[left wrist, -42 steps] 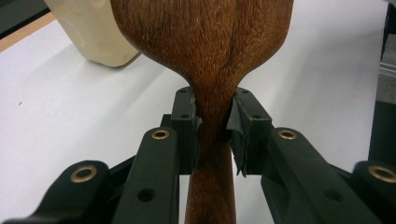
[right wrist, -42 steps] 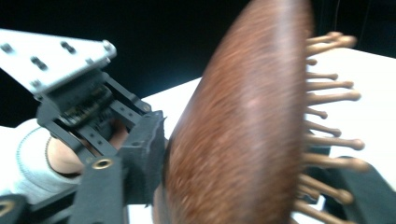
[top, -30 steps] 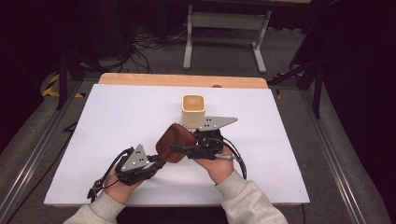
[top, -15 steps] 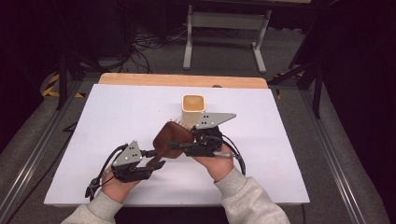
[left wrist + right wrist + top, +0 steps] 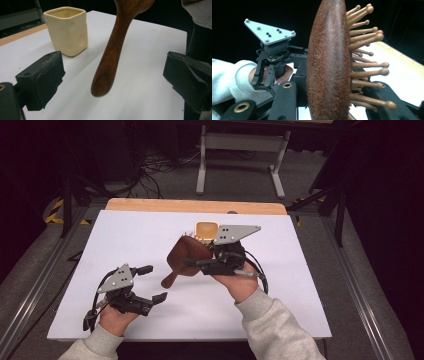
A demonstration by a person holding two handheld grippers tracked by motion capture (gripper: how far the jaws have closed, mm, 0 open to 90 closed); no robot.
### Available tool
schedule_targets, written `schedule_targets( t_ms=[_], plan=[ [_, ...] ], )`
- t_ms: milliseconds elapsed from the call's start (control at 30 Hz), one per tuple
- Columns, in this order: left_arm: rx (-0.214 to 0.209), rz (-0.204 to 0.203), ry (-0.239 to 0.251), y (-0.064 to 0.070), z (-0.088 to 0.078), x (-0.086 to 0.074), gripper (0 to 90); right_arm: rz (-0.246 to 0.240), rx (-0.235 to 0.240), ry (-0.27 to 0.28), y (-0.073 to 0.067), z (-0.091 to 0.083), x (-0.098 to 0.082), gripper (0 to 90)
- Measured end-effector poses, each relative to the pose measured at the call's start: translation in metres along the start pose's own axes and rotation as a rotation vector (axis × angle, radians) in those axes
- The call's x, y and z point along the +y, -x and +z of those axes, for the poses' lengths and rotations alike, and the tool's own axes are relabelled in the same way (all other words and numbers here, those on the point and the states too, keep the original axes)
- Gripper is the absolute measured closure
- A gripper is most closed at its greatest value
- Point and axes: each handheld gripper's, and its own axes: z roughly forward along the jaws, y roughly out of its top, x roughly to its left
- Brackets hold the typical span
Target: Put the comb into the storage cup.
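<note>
Oval wooden hairbrush [image 5: 186,256], round-tipped wooden pins

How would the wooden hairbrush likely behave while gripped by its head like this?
The wooden hairbrush looks solid, so probably stiff. The right tool clamps its head across the pins, which may give or let it slip. Its handle hangs free, so it might pivot.

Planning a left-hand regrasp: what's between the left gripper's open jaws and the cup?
In the left gripper view, the wooden hairbrush handle hangs between the left gripper and cream cup, over bare white tabletop.
</note>
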Motion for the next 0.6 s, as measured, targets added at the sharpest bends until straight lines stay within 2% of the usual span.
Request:
schedule_targets(
  t_ms=[200,333,400,600],
  plan=[
    [0.019,-0.012,0.015,-0.005,-0.007,-0.003,2.2,-0.024,-0.02,-0.009,0.004,-0.004,0.014,59.5],
    [0.029,-0.01,0.008,-0.008,-0.011,-0.005,1.7,-0.022,-0.026,-0.013,0.006,-0.006,0.022,59.4],
    [0.047,-0.016,0.016,-0.01,-0.014,-0.007,1.4,-0.031,-0.047,-0.011,0.009,-0.01,0.029,59.3],
    [0.067,-0.039,0.03,-0.017,-0.021,-0.012,0.9,-0.034,-0.08,-0.008,0.016,-0.018,0.04,59.1]
  ],
)
